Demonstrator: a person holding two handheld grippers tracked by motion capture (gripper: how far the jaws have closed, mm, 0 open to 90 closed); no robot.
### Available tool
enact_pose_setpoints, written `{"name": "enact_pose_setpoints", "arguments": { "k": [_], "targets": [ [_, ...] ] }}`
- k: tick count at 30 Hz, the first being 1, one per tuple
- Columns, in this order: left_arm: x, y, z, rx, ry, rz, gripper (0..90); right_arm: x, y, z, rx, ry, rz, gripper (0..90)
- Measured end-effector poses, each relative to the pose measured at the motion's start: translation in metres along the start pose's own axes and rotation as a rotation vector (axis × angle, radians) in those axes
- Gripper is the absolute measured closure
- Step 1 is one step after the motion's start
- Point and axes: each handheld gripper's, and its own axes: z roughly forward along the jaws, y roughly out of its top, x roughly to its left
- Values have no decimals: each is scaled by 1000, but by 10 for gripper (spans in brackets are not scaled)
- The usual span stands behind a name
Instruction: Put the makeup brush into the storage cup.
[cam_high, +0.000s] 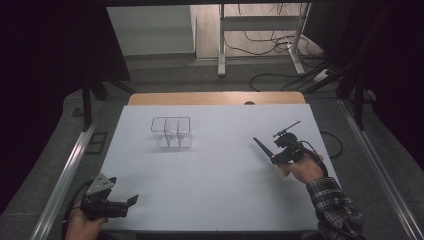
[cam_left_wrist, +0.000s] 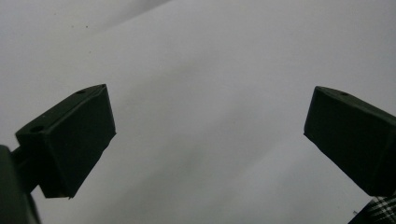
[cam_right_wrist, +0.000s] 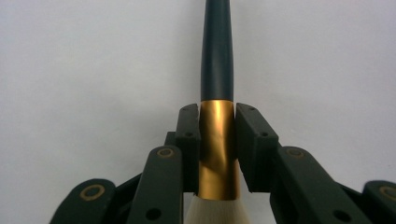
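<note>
White table (cam_high: 210, 175), your right gripper (cam_right_wrist: 217, 135) clamped on a brush (cam_right_wrist: 216, 56) by its gold collar, your left gripper (cam_left_wrist: 210, 135) gaping wide, holding nothing.

The slim makeup brush (cam_right_wrist: 217, 140) has a glossy black handle, a polished gold metal collar and soft cream bristles, clamped by the matt black plastic right tool (cam_right_wrist: 217, 154); at ten o'clock stands a clear glossy plastic organiser (cam_high: 171, 132) on the matt white tabletop (cam_high: 215, 180).
</note>
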Motion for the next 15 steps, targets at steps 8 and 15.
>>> {"name": "enact_pose_setpoints", "arguments": {
  "k": [8, 15],
  "targets": [
    [-1, 4, 1, -8, -11, -1, 18, 7, -1, -10, -31, 25, -28, 717],
    [-3, 8, 3, -2, -9, 18, 16, 12, -2, -16, -55, 37, -50, 717]
  ]
}}
